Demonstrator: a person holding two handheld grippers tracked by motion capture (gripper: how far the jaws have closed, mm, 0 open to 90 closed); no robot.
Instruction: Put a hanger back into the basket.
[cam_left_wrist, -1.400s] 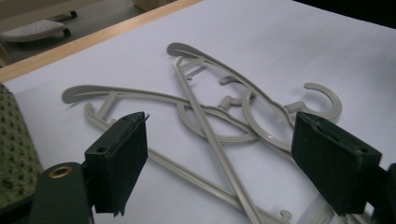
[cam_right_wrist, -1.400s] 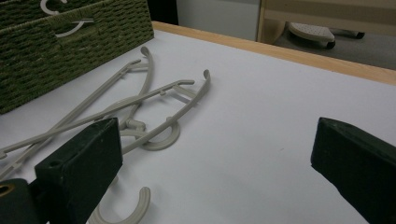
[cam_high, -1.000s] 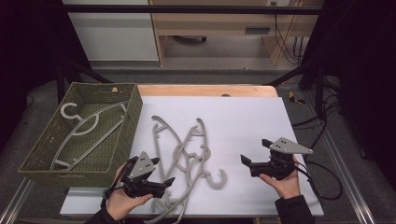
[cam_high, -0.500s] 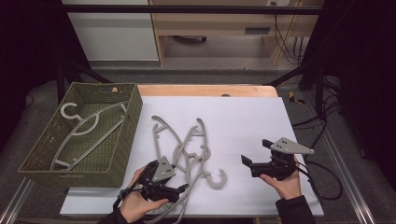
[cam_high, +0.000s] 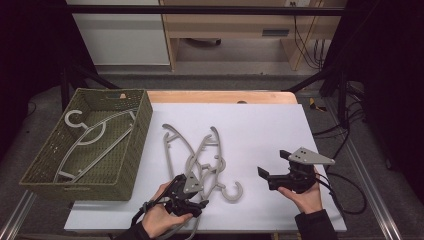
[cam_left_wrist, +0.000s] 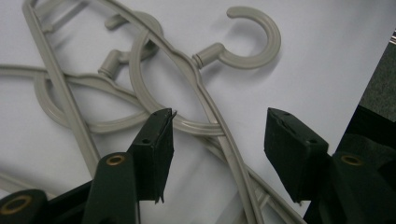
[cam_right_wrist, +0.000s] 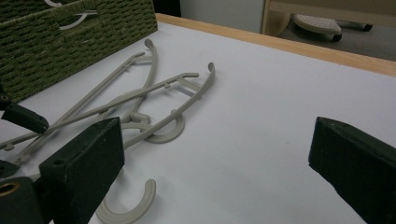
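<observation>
left gripper (cam_left_wrist: 217, 149) jaws closing; astride hanger (cam_left_wrist: 205, 100); pads not touching

**No readable markings on my feeds**

I find no text, label, brand, number or sign that I can read in any of my views. The grey hangers (cam_high: 200, 155) beside the green basket (cam_high: 131, 150) carry no lettering that I can make out, and the basket's woven wall is plain. The white table sheet (cam_high: 260, 125) next to the basket is unmarked too.
</observation>
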